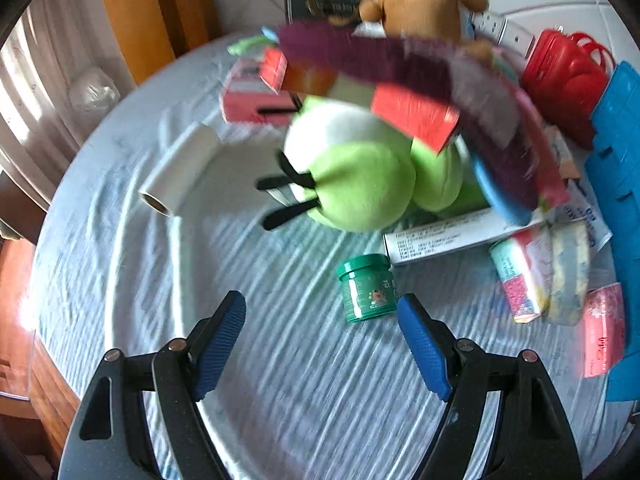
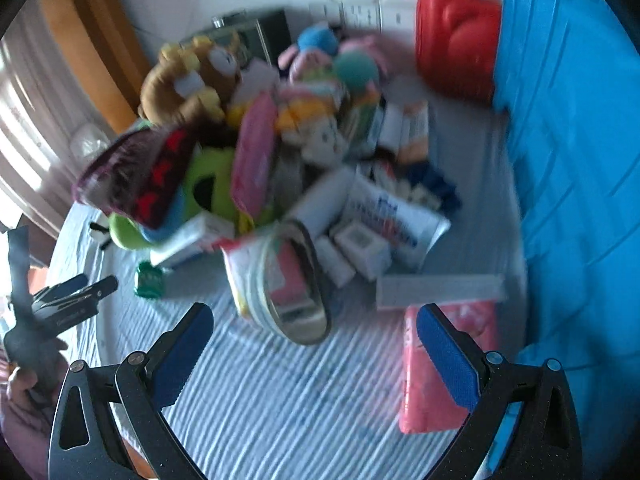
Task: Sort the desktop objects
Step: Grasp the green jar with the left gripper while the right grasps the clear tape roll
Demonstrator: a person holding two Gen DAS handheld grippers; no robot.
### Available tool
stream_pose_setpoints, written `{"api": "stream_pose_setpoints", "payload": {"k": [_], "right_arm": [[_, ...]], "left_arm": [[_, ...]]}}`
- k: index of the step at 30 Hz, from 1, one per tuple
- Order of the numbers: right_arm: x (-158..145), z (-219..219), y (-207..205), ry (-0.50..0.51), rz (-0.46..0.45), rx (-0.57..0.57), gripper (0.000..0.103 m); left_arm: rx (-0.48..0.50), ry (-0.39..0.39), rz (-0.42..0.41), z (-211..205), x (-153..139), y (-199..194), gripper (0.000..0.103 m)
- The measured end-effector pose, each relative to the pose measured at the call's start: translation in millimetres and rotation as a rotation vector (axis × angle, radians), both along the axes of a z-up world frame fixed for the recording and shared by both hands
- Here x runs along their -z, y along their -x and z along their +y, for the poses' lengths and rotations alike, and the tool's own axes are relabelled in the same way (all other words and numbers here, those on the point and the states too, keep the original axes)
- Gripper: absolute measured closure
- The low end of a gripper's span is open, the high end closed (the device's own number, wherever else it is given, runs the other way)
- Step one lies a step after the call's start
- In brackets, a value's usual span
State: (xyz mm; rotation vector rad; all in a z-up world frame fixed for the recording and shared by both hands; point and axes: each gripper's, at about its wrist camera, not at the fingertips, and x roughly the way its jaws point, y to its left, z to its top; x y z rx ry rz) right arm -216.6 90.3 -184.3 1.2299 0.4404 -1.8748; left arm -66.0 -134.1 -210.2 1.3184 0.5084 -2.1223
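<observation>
Over striped cloth, left gripper (image 1: 322, 312) jaws wide, empty, lined toward green jar (image 1: 366, 288) just ahead, likely first pick. Right gripper (image 2: 316, 328) wide, empty, facing pile; tape roll (image 2: 294, 284) nearest.

Left gripper (image 1: 322, 314) and right gripper (image 2: 314, 326) both hover with jaws spread wide, gripping nothing.

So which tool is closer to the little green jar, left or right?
Left. The left tool sits just short of the green jar, which lies by its right finger. The right tool is farther off; the jar lies well to its left.
</observation>
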Motion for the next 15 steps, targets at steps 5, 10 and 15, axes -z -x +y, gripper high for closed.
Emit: {"api": "stream_pose_setpoints", "payload": {"k": [5,10,15], "right_arm": [[33.2,-17.3,14.2,-0.049,-0.051,-0.015,0.000],[61.7,-36.2,18.8,-0.089,-0.108,-0.050,0.000],[77.9,-48.3,21.8,-0.116,-0.154,-0.069,0.000]], "left_arm": [[0.013,-0.042,-0.051,-2.1,29.8,22.6,0.025],[0.031,-0.076,-0.073,-3.7,48.8,36.4,0.032],[0.023,-0.115,-0.096,-7.4,63.3,39.7,0.052]]}}
